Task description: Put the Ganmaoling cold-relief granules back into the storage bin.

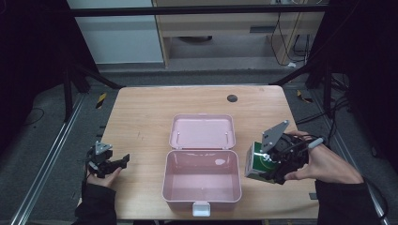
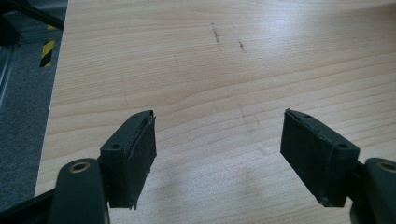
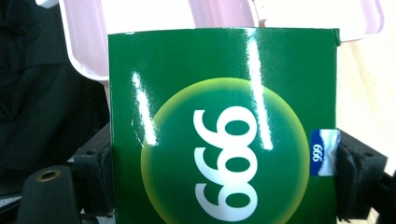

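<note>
Near the desk's (image 1: 141, 117) right edge, toward its front right corner, we see a green box (image 3: 224, 130) with a white and yellow emblem held above the surface, our right gripper's (image 1: 274, 164) jaws pinching it by its two sides. Just left of it stands an open pink case (image 1: 202, 180), its lid laid back. By the left edge, our left gripper (image 2: 217, 154) hovers with jaws spread over bare wood.

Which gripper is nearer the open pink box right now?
Right. The right gripper, shut on the green carton, sits just off the right wall of the pink box. The left gripper, jaws open, rests farther away near the table's left edge.
</note>
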